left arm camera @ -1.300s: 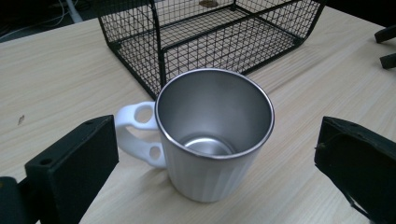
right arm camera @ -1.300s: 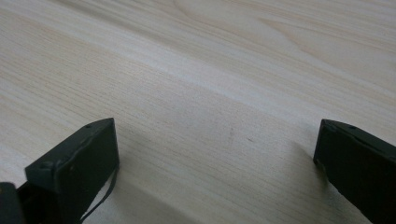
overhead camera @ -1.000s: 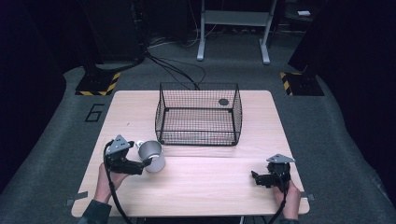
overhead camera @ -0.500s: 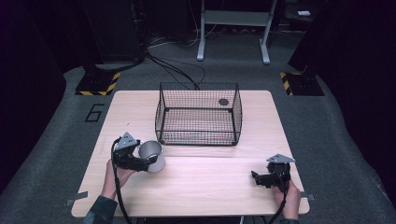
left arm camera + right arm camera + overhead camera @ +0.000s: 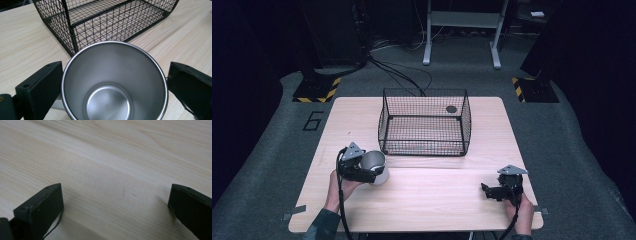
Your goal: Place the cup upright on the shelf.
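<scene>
A steel cup [image 5: 375, 163] stands upright on the wooden table [image 5: 437, 205] at front left, just in front of the wire basket [image 5: 424, 146]. My left gripper [image 5: 372, 174] is open, one jaw on each side of the cup. In the left gripper view the cup's [image 5: 113, 82] rim spans the whole gap between the two black fingers [image 5: 40, 87], and its inside is bare. My right gripper [image 5: 486, 191] rests low at front right, open over bare wood [image 5: 115, 182] and holding nothing.
The black wire basket [image 5: 105, 22] sits at the table's middle back, its near left corner close behind the cup. A small dark round thing [image 5: 451, 109] lies at its far right. Yellow-black striped bases [image 5: 317, 90] and a grey stand [image 5: 462, 30] are on the floor beyond.
My left gripper has slid right until its jaws are around the cup, which stayed where it stood. The right gripper has not moved.
</scene>
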Action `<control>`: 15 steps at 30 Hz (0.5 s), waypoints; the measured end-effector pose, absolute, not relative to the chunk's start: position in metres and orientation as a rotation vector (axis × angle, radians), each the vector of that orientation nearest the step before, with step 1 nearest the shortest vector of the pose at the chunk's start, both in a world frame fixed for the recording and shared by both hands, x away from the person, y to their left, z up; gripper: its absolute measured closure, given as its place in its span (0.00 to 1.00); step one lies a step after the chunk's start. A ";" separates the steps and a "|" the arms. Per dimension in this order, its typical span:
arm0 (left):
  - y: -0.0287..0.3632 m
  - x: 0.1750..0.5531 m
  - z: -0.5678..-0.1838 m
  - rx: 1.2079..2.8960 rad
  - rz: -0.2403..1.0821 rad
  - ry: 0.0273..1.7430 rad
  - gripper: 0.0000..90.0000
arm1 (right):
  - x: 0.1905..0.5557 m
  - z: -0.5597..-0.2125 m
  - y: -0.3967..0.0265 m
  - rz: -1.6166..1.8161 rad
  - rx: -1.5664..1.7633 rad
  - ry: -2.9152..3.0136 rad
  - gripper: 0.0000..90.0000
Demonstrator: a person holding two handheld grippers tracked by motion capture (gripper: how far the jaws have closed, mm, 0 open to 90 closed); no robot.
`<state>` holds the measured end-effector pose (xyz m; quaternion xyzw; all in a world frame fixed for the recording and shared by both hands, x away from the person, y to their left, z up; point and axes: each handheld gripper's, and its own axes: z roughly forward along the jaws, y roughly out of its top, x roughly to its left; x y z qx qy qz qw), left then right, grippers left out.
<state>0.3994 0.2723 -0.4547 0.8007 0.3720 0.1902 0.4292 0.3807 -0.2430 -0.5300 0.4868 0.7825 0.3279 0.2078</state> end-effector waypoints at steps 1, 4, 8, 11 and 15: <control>0.272 0.399 -0.455 1.999 0.488 0.928 0.03 | 0.381 -0.530 -0.243 0.913 1.355 2.179 0.00; 0.270 0.399 -0.455 2.012 0.505 0.928 0.04 | 0.381 -0.530 -0.243 0.913 1.355 2.178 0.00; 0.268 0.398 -0.456 2.005 0.532 0.944 0.06 | 0.381 -0.530 -0.243 0.913 1.355 2.178 0.00; 0.268 0.397 -0.455 2.016 0.539 0.941 0.06 | 0.381 -0.530 -0.243 0.913 1.355 2.178 0.00; 0.268 0.397 -0.455 2.015 0.540 0.934 0.07 | 0.381 -0.530 -0.243 0.913 1.355 2.179 0.00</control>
